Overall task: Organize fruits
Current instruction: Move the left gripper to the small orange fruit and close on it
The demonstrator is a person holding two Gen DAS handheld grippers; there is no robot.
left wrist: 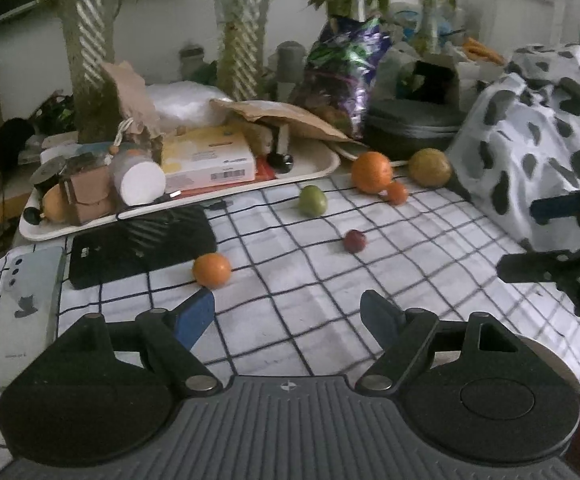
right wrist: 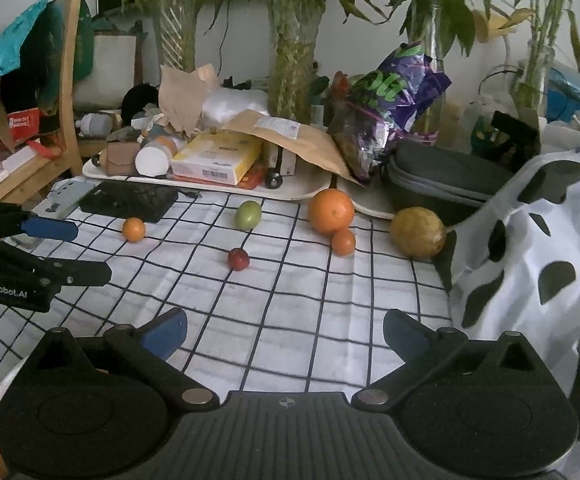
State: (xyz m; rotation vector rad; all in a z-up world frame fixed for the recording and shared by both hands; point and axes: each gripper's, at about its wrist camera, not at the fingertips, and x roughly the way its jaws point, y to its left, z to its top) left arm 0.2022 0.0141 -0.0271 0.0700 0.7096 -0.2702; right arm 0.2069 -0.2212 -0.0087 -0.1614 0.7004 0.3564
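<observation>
Several fruits lie on the checked cloth [left wrist: 330, 340]: a small orange [left wrist: 211, 270] [right wrist: 133, 229], a green fruit [left wrist: 313, 200] [right wrist: 247, 216], a dark red fruit [left wrist: 355, 241] [right wrist: 238, 259], a large orange [left wrist: 371, 172] [right wrist: 331, 211] touching a small reddish-orange fruit [left wrist: 396, 193] [right wrist: 343, 241], and a yellow-brown fruit [left wrist: 430, 168] [right wrist: 418, 233]. My left gripper [left wrist: 288, 312] [right wrist: 74, 252] is open and empty, its left finger just short of the small orange. My right gripper [right wrist: 286, 330] [left wrist: 530, 240] is open and empty, well short of the dark red fruit.
A white tray [left wrist: 314, 168] crowded with boxes and paper sits behind the fruits. A black box [left wrist: 142, 244] and a phone [left wrist: 26, 300] lie at the left. A spotted cloth [right wrist: 530, 260] rises on the right, with a grey case [right wrist: 442, 184] and glass vases of plants behind.
</observation>
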